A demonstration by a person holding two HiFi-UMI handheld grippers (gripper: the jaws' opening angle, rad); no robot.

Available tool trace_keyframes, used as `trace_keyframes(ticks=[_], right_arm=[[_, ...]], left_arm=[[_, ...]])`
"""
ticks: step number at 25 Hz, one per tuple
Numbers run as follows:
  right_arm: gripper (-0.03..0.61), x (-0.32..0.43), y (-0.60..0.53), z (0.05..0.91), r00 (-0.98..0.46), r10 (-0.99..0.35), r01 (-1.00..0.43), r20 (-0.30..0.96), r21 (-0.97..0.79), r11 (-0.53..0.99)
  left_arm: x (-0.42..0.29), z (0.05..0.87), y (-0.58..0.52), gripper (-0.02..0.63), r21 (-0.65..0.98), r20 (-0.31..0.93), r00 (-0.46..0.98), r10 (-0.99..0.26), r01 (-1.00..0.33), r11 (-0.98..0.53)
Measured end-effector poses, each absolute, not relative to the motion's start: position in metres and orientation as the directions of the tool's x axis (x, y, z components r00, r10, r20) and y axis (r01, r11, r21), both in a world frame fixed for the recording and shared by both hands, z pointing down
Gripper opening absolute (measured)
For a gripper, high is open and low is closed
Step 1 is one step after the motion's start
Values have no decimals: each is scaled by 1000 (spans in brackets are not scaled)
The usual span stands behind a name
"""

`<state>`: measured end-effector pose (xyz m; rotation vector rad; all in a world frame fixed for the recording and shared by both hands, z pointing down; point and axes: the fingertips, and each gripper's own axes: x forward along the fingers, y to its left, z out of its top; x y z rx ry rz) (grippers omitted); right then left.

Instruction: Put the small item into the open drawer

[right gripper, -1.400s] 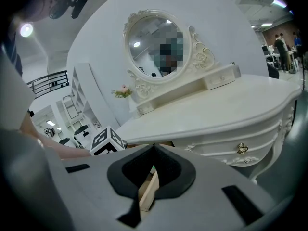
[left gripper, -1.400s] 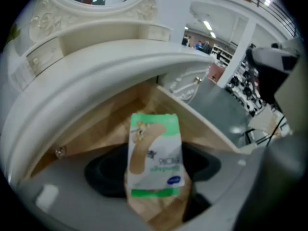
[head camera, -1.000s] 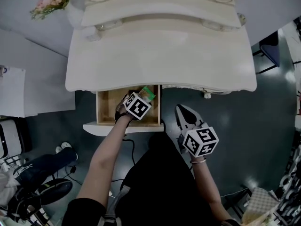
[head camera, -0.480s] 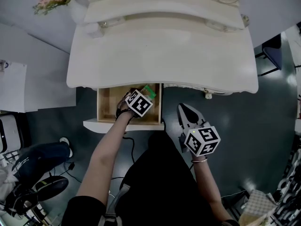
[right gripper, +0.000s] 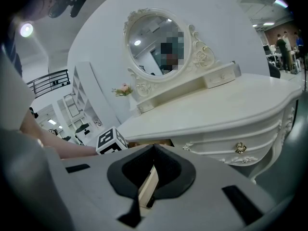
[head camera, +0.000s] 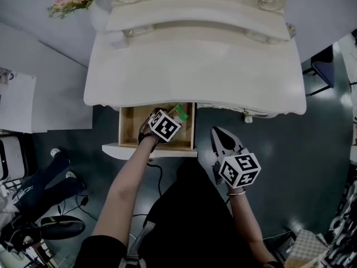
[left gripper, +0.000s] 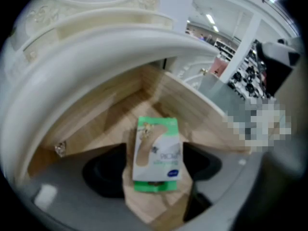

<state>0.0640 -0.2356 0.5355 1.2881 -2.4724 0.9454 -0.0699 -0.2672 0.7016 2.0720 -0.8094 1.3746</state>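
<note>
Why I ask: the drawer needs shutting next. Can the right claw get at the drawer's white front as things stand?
Probably yes. The right claw hangs beside the right end of the drawer front, with only floor between them; the left forearm crosses just its middle.

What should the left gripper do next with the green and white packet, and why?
Probably open the left gripper a little: its green and white plaster packet is inside the open wooden drawer, so it should drop in.
</note>
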Motion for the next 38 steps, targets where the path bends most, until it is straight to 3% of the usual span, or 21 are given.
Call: trace_keyframes(ticks=[11, 20, 29, 38], right_arm=[[5, 51, -231, 520, -611, -672, -785, 418, -429, 447], [5, 41, -225, 497, -619, -686, -781, 384, -398, 481], [5, 34, -221, 472, -624, -700, -778, 346, -361, 515], [5, 23, -209, 459, -637, -698, -769, 326, -325, 550]], left_arm=[[-76, 635, -267, 332, 81, 854, 374, -363, -783, -617], [-91, 570, -259, 256, 69, 742, 398, -539, -846, -529], [-120, 508, -243, 206, 58, 623, 367, -691, -902, -428], [-155, 468, -217, 109, 54, 514, 287, -808, -951, -303]])
